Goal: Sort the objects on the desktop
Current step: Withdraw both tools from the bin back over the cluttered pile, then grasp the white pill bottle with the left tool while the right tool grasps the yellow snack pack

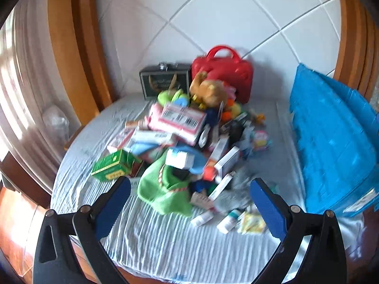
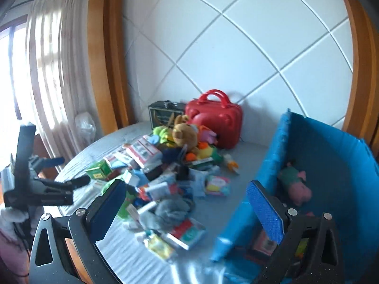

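Note:
A heap of mixed objects lies on the cloth-covered table (image 1: 146, 243): boxes, plush toys, small bottles. A green cloth toy (image 1: 163, 189) and a green box (image 1: 111, 165) lie nearest my left gripper (image 1: 190, 203), which is open and empty just above the table's near side. A brown plush bear (image 1: 208, 90) tops the heap's far end. My right gripper (image 2: 182, 206) is open and empty, above the edge of the blue bin (image 2: 331, 156). A pink and green plush toy (image 2: 296, 184) lies inside the bin. The left gripper also shows at the left of the right wrist view (image 2: 47, 182).
A red case (image 1: 225, 73) and a dark box (image 1: 163, 80) stand against the white wall behind the heap. The blue bin (image 1: 331, 142) stands at the table's right. A curtain (image 2: 47, 82) and wooden frame are on the left.

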Demonstrator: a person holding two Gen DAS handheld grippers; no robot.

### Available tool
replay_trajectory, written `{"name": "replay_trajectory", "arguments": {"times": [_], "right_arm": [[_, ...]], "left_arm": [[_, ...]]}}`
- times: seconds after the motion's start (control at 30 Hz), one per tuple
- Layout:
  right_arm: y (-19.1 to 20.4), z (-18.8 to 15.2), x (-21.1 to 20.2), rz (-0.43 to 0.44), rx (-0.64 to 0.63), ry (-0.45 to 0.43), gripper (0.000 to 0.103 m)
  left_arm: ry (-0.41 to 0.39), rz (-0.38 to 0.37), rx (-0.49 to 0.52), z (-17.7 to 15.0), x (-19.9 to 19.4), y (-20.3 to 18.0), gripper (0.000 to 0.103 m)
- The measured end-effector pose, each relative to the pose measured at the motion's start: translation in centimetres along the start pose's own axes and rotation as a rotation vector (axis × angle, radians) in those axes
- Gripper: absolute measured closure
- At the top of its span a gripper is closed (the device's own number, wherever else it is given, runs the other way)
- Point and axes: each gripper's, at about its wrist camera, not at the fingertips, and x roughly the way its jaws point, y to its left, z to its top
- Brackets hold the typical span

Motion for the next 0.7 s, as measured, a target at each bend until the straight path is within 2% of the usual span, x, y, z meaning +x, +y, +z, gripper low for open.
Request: {"name": "replay_trajectory", "arguments": {"times": [0.07,0.2,0.3,0.4,0.47,0.57,0.7], "right_arm": [[2.5,-1.1,2.8,0.009,0.016,0.059,0.0],[6.3,-5.6,9.0,-0.057,0.033,0.208,0.0],[5.9,-9.6,12.3,-0.053,0.109,0.287,0.0],[4.8,-14.4,15.7,-0.098,0.187,0.406,0.0],[4.2,-16.8,17.0,-0.143,0.223,0.454,0.0],[2.8,-19.3,18.0,-0.163,0.285,0.495,0.0],[1.6,-20.8,19.3,-0.171,0.327,0.532,0.0]], "left_arm": [[0.03,0.001,0.036,-1.5,2.2,1.7,0.002],[0.101,-0.066,0.124,-4.5,6.7,2.8,0.017],[0.167,-0.127,0.153,-7.3,10.3,2.3,0.025],[0.217,-0.175,0.182,-10.1,13.8,1.4,0.026],[0.24,-0.192,0.212,-11.3,15.8,0.3,0.026],[0.264,-0.222,0.253,-12.1,18.0,-1.0,0.029],[0.322,-0.257,0.285,-12.7,20.7,-2.5,0.031]]}}
